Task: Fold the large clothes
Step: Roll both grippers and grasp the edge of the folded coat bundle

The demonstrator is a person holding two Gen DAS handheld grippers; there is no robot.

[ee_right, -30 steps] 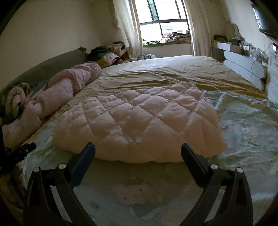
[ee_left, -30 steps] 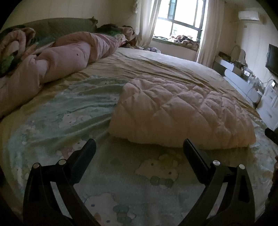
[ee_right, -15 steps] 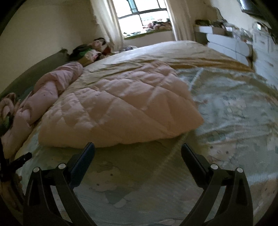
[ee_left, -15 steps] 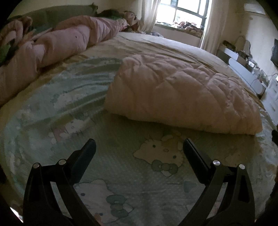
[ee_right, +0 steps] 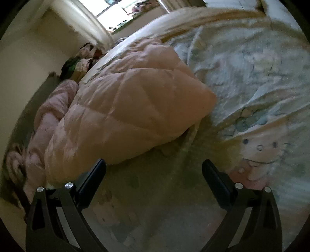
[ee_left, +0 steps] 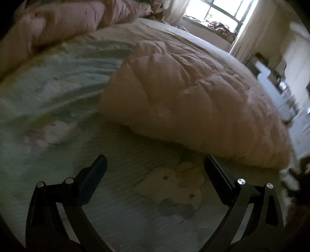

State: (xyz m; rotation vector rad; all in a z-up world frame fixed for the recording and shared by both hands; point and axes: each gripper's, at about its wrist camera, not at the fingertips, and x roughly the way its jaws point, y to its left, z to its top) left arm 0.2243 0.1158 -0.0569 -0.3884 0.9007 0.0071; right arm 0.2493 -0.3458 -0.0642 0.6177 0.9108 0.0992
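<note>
A pink quilted padded garment (ee_left: 193, 97) lies folded in a thick slab on the bed; it also shows in the right wrist view (ee_right: 131, 112). My left gripper (ee_left: 155, 170) is open and empty, low over the sheet just in front of the garment's near edge. My right gripper (ee_right: 154, 170) is open and empty, tilted, near the garment's right corner; its left finger (ee_right: 93, 180) is close to the garment's lower edge.
The bed carries a pale green cartoon-print sheet (ee_left: 48, 81), also seen in the right wrist view (ee_right: 251, 81). A rolled pink duvet (ee_left: 58, 29) lies along the headboard side. A window with curtains (ee_left: 219, 15) and white furniture (ee_left: 286, 97) stand beyond the bed.
Both grippers have dropped lower and moved closer to the garment. The right gripper has rolled, so its view is tilted. Both stay open.
</note>
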